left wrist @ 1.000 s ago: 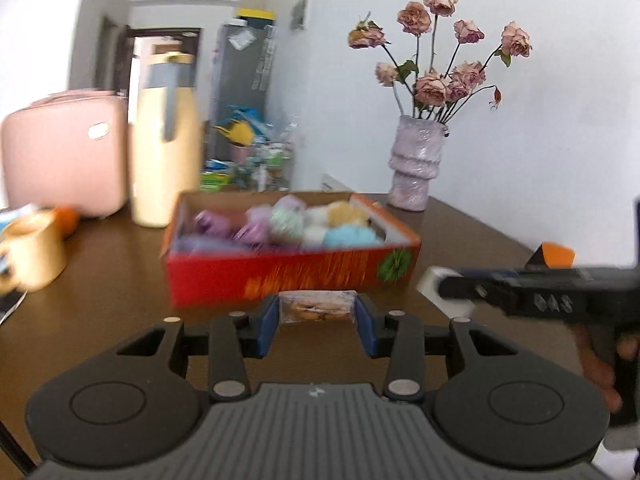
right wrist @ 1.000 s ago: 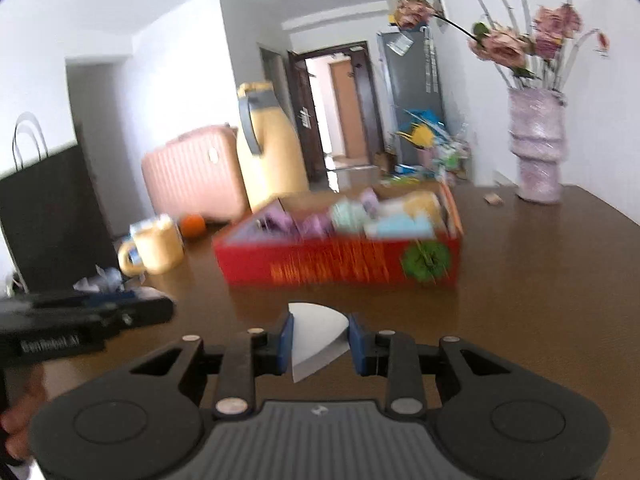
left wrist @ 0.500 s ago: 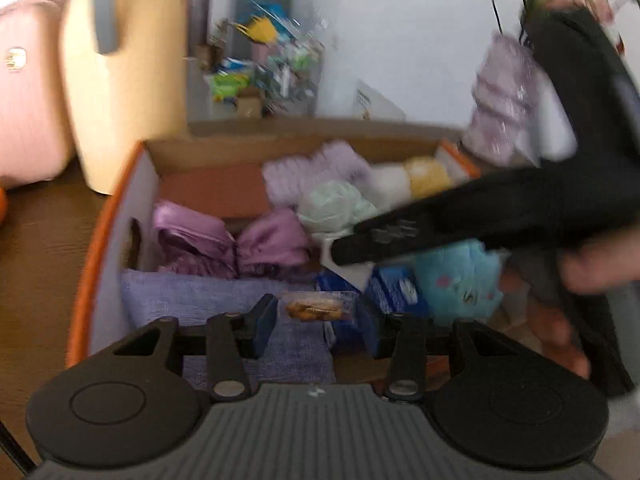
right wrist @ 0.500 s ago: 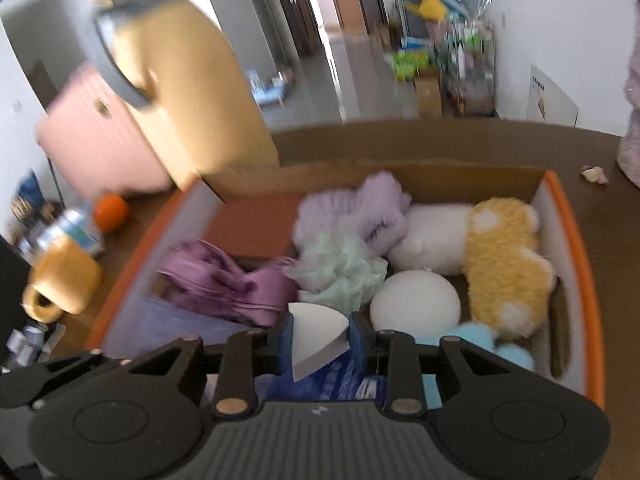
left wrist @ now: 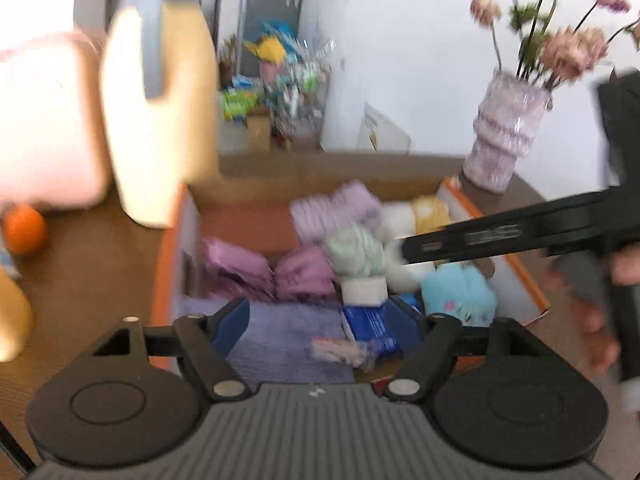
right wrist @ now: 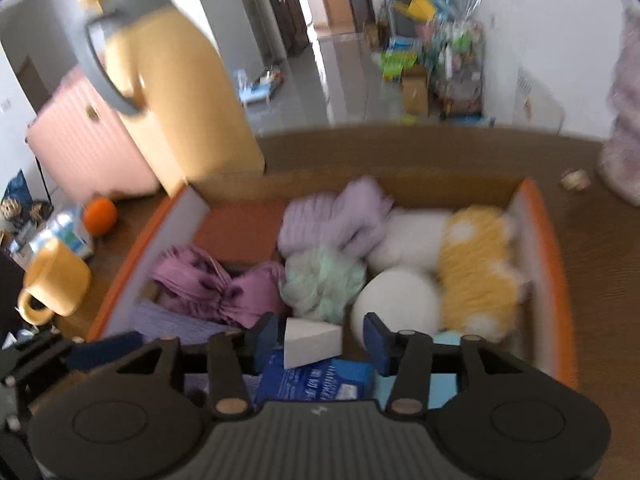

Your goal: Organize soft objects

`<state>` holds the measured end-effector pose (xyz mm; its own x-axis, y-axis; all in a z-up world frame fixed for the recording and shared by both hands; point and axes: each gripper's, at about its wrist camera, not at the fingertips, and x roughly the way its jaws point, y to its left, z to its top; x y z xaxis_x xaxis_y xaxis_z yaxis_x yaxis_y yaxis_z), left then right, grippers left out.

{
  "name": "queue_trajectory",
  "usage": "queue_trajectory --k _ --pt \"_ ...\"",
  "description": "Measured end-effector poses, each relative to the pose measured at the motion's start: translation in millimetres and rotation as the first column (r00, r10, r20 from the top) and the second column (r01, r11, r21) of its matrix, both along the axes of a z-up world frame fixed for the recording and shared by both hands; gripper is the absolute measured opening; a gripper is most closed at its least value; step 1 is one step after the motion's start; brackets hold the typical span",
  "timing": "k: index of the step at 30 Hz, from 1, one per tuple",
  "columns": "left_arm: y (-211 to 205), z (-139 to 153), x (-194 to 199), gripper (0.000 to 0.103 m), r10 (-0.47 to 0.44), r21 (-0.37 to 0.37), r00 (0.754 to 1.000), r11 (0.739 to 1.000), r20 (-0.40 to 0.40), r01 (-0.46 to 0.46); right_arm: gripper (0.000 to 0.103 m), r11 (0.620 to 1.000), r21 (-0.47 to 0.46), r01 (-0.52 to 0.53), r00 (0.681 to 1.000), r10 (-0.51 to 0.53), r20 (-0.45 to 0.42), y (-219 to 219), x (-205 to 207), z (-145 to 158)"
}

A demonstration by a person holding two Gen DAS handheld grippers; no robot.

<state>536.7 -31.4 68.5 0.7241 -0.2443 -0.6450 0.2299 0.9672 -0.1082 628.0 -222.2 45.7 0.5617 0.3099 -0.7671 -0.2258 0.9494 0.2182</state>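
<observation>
Thermos (right wrist: 176, 92) and vase (left wrist: 504, 136) behind box (right wrist: 556, 280)

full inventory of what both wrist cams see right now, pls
box: 1, orange-edged cardboard, on table
plush items: several, lilac, mint, white, yellow, blue, purple, inside box
white wedge: 1, loose between right gripper's jaws, over box
snack packet: 1, clear wrapper, loose over box's near end
blue pack: 1, box's near end
jug: 1, yellow, behind box
mug: 1, yellow, left of box
orange: 1, by jug
vase: 1, lilac, pink flowers
suitcase: 1, pink
left gripper: jaws opening
right gripper: jaws opening
</observation>
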Motion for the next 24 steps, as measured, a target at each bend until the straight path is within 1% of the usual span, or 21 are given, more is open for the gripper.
queue_trajectory --k 1,3,5,6,7,8,10,12,14,15,18,20,24 --pt "4.8 10.6 -8.9 0.085 0.008 0.012 1.000 1.000 0.029 -0.008 0.059 1.000 0.003 0.007 1.000 -0.007 0.030 -7.6 -10.2 14.7" --pt "14.1 29.6 -31.4 0.088 0.031 0.041 0.996 0.999 0.089 -0.035 0.064 1.000 0.014 0.018 0.996 -0.019 0.090 -27.3 -36.7 45.1" --pt "25.2 44.0 -52.1 0.093 0.074 0.061 0.987 0.995 0.146 -0.083 0.069 0.999 -0.006 0.032 0.989 -0.031 0.148 -44.2 -63.7 68.1" --pt "28.6 48.4 -58.9 0.096 0.094 0.060 0.980 0.992 0.173 -0.106 0.073 0.999 -0.027 0.044 0.982 -0.038 0.185 -52.8 -77.6 78.5" --pt "31.9 53.5 -69.7 0.099 0.122 0.056 0.969 0.989 0.215 -0.137 0.075 0.997 -0.056 0.059 0.973 -0.045 0.225 -59.9 -93.3 86.6" --pt "33.7 56.7 -80.0 0.099 0.147 0.051 0.952 0.985 0.268 -0.167 0.075 0.994 -0.079 0.074 0.965 -0.051 0.259 -66.6 -105.7 92.2" --pt "33.7 60.6 -98.2 0.101 0.169 0.061 0.916 0.977 0.365 -0.204 0.077 0.988 -0.116 0.100 0.942 -0.057 0.332 -74.4 -129.6 99.8" --pt "31.1 62.8 -110.3 0.101 0.178 0.066 0.893 0.972 0.413 -0.224 0.077 0.987 -0.122 0.109 0.918 -0.053 0.392 -77.6 -153.9 106.3" --pt "29.7 63.9 -122.4 0.101 0.195 0.046 0.878 0.970 0.436 -0.239 0.077 0.987 -0.121 0.102 0.895 -0.039 0.444 -77.8 -175.5 110.9" --pt "29.1 64.0 -128.0 0.101 0.203 0.032 0.874 0.970 0.441 -0.242 0.077 0.987 -0.122 0.099 0.878 -0.029 0.477 -77.2 -186.7 112.3" --pt "30.1 66.2 -140.2 0.101 0.204 0.019 0.871 0.971 0.447 -0.237 0.077 0.986 -0.135 0.100 0.842 -0.012 0.540 -73.0 -209.4 112.2" --pt "28.1 69.2 -147.1 0.101 0.199 0.026 0.867 0.971 0.457 -0.236 0.077 0.985 -0.138 0.105 0.829 -0.010 0.559 -69.3 -217.5 112.2" --pt "30.3 71.2 -163.0 0.101 0.211 0.003 0.859 0.971 0.466 -0.241 0.077 0.987 -0.116 0.108 0.829 -0.025 0.559 -65.1 -225.5 110.9"
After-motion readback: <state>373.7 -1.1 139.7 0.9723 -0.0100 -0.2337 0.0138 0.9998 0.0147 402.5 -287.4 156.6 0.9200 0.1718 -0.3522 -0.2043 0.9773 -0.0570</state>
